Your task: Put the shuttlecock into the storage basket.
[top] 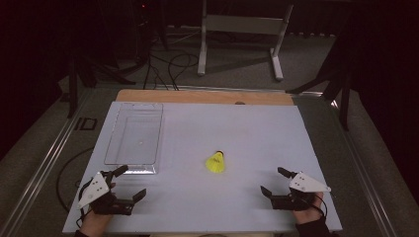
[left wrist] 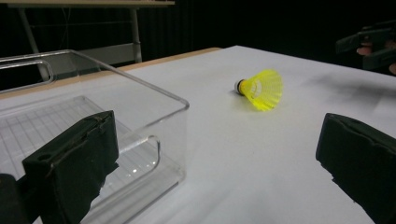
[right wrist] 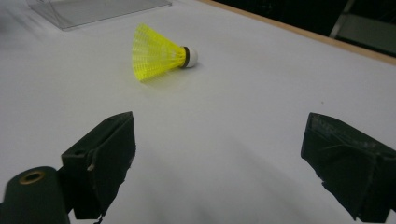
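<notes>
Yellow mesh-skirt shuttlecock (top: pixel 216 162) on its side mid-table, btwn grippers | axis front-back, white cork tip to far edge, cone flares to person | clear plastic tray (top: pixel 112 137) far-left | left gripper (top: pixel 132 182) & right gripper (top: pixel 273 180) released, holding nothing

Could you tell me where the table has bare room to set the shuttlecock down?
Bare table runs right of the clear tray and beyond the shuttlecock; also between the left tongs and right tongs. The near left corner is crowded.
</notes>
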